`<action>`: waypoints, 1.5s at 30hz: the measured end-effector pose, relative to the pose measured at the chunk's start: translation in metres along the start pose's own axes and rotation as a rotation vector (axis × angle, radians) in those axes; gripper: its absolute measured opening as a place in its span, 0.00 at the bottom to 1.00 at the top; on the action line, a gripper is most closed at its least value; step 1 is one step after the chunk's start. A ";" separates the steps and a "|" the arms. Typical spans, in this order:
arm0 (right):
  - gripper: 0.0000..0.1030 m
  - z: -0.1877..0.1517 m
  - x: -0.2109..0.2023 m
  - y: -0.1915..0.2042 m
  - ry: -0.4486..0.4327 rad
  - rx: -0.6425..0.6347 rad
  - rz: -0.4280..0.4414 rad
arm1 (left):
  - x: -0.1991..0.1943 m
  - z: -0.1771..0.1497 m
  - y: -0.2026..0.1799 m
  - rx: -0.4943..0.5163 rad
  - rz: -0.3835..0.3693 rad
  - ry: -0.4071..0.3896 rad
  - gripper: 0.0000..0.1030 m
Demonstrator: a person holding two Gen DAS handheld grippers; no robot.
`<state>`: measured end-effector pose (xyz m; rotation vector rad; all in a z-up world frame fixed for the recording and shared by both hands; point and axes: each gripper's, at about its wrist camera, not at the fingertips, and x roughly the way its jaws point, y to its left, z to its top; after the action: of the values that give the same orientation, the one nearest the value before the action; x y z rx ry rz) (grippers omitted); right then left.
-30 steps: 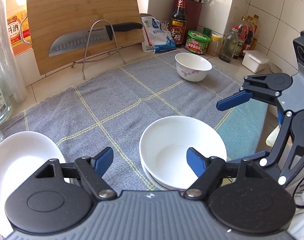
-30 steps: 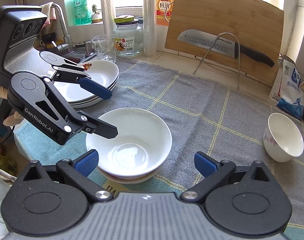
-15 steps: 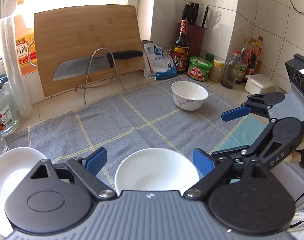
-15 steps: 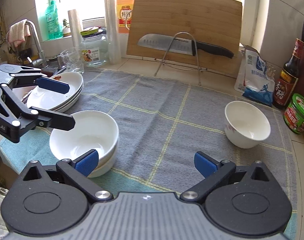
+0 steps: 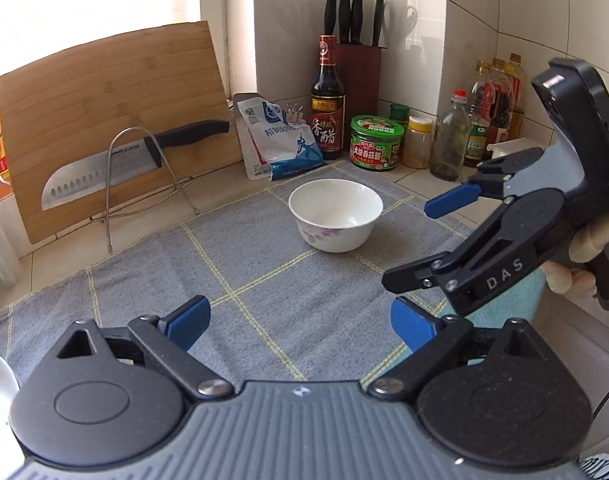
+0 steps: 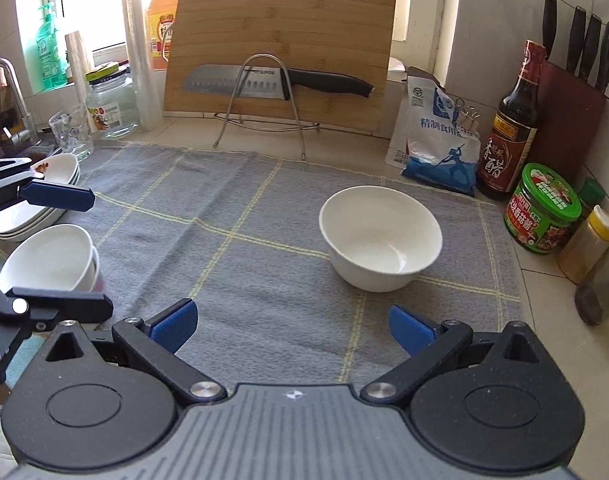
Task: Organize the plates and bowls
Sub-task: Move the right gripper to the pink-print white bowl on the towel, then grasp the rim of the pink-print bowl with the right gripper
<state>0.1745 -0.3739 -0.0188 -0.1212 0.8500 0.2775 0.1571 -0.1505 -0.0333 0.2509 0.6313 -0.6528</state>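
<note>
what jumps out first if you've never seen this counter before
A lone white bowl sits right of centre on the grey checked cloth, with both claws, left and right, open and empty in front of it. Behind, a big knife rests on a wire rack against a bamboo cutting board. At the cloth's left edge sit stacked bowls and stacked plates.

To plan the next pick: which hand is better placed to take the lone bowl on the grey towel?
Probably the right. Its open tongs face the lone bowl closely, while the left tongs, also open, sit further back from it.
</note>
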 end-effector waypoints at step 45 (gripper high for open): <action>0.70 0.076 0.127 -0.129 0.135 -0.087 0.331 | 0.173 0.041 -0.060 -0.084 0.161 0.002 0.85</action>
<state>0.3466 -0.4564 -0.0658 -0.0801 0.9926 0.6223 0.2453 -0.2977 -0.1097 0.2219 0.6321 -0.4708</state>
